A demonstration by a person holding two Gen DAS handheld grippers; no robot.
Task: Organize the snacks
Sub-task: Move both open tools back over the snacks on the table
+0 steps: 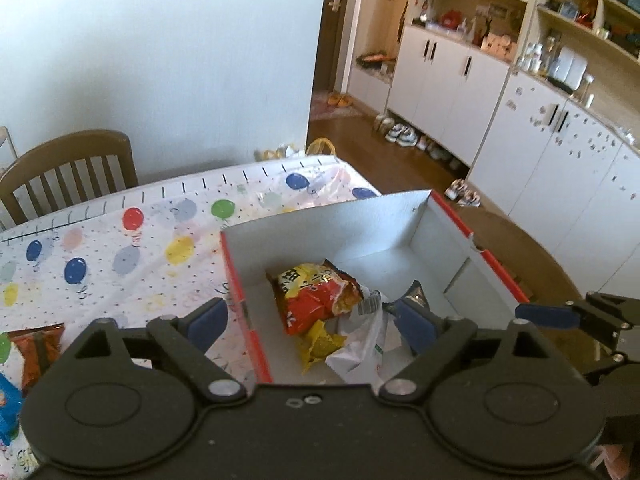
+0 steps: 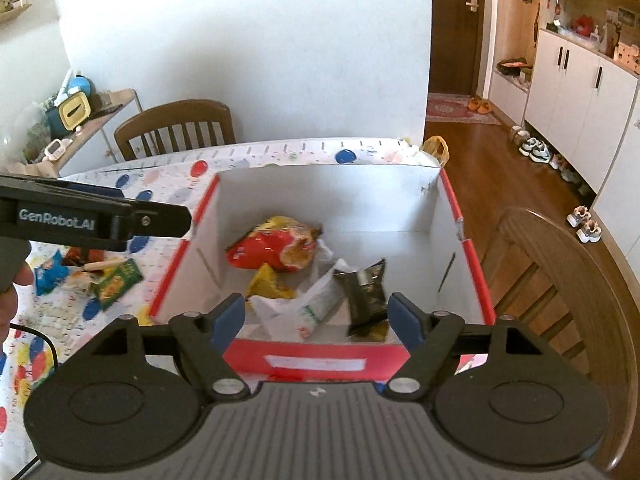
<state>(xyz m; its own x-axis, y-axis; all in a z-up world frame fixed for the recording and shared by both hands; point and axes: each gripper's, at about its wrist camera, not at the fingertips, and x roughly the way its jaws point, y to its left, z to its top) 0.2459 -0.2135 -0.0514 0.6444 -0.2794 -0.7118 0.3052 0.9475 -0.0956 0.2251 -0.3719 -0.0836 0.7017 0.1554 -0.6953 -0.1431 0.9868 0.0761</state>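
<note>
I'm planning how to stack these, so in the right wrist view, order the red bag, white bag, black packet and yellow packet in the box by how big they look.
1. Red bag
2. White bag
3. Black packet
4. Yellow packet, partly hidden under the others

Red and white look close; the white one lies nearer the camera, so that order is unsure.

We see a box (image 2: pixel 466 240) red outside and white inside, holding a red-and-yellow snack bag (image 2: pixel 276 246), a yellow packet (image 2: pixel 268 284), a white wrapper (image 2: pixel 304 308) and a black pouch (image 2: pixel 366 292); the tablecloth (image 1: pixel 120 240) is white with coloured balloons.
</note>
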